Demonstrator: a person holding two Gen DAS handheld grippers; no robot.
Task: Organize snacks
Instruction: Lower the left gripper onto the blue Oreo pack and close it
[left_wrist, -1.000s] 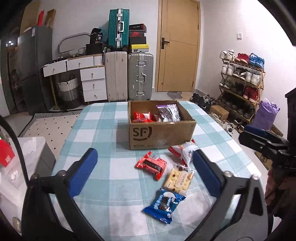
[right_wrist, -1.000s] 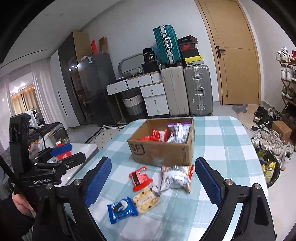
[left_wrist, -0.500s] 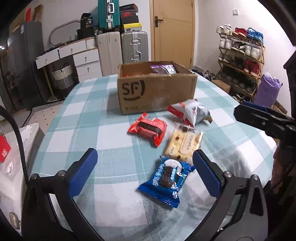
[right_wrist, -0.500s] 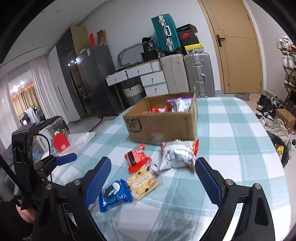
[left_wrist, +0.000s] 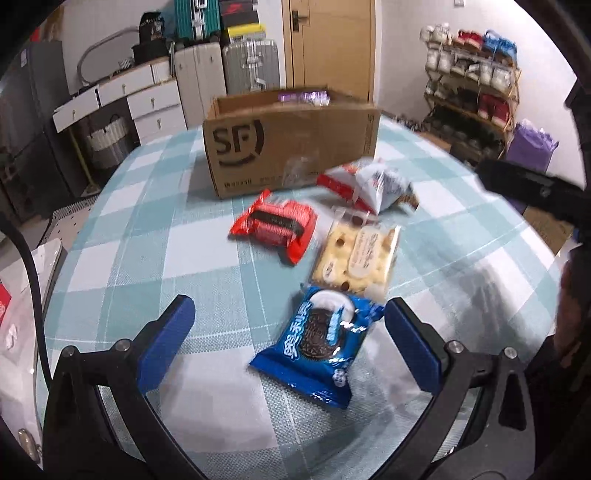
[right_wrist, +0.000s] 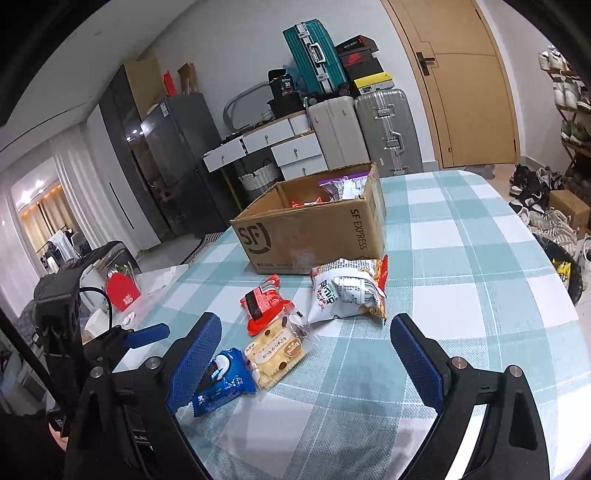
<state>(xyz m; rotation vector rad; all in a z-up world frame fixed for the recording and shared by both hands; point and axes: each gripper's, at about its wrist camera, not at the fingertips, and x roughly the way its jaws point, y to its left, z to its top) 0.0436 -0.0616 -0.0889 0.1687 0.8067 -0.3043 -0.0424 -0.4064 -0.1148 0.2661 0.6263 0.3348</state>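
Observation:
A blue Oreo packet (left_wrist: 317, 336) lies on the checked tablecloth between the wide-apart fingers of my left gripper (left_wrist: 288, 332), which is open. Beyond it lie a yellow biscuit packet (left_wrist: 356, 258), a red cookie packet (left_wrist: 277, 225) and a white-and-red chip bag (left_wrist: 369, 182). Behind them stands a cardboard SF box (left_wrist: 291, 144) with several snacks inside. My right gripper (right_wrist: 306, 350) is open above the table, with the yellow biscuit packet (right_wrist: 275, 354) and Oreo packet (right_wrist: 221, 384) near its left finger. The chip bag (right_wrist: 347, 291) and red packet (right_wrist: 264, 302) lie ahead of it.
The round table (right_wrist: 461, 258) drops off at its right and near edges. A white side surface with a red item (right_wrist: 122, 291) stands to the left. Suitcases (right_wrist: 384, 129), white drawers (right_wrist: 280, 147) and a shoe rack (left_wrist: 472, 92) line the room behind.
My left gripper has dropped low and moved forward to the Oreo packet, which now lies between its fingers. My right gripper has lowered and come nearer to the snacks. Both stay open.

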